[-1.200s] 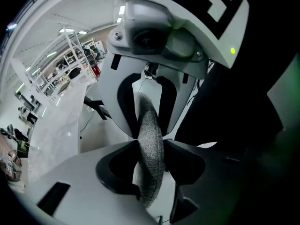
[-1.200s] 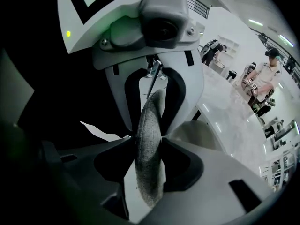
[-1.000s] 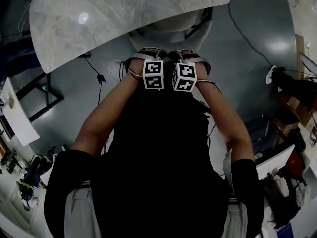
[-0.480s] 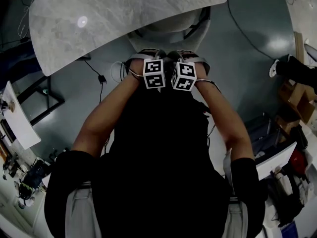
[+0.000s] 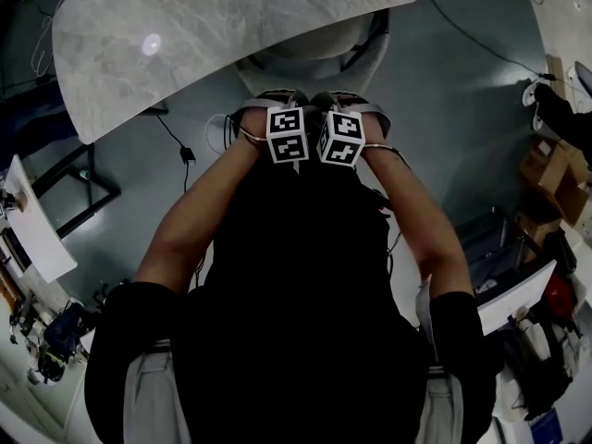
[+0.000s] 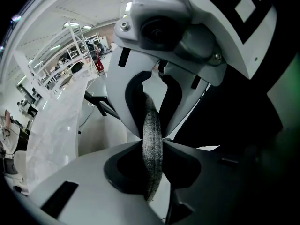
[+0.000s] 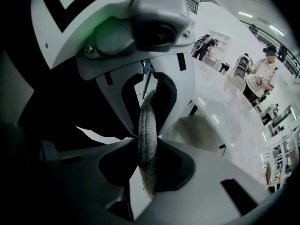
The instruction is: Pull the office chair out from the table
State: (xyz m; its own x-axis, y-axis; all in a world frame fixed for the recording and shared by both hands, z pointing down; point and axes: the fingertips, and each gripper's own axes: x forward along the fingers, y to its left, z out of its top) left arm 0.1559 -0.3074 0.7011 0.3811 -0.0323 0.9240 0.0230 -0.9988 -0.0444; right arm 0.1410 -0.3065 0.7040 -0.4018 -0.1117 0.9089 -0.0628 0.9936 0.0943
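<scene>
The office chair [image 5: 310, 49] has a pale seat tucked under the marble table [image 5: 185, 26], with dark armrests [image 5: 368, 37]. My two hands hold the grippers side by side at the chair's back. The left gripper [image 5: 277, 97] and the right gripper [image 5: 347, 97] show mostly as marker cubes from above. In the left gripper view a grey woven backrest edge [image 6: 152, 149] runs between the jaws, which have just been closing and now pinch it. The right gripper [image 7: 147, 142] has been closing too and grips the same woven edge [image 7: 146, 125]. My torso hides the rest of the backrest.
A black cable [image 5: 180, 141] trails over the grey floor left of my hands. A white desk [image 5: 32, 225] and a black frame [image 5: 79, 178] stand at the left. Cardboard boxes [image 5: 546, 169] and clutter fill the right side. A person [image 7: 262, 76] stands beyond the table.
Both hands stay where they were at the chair's back. At the right edge of the head view a dark figure has drifted upward.
</scene>
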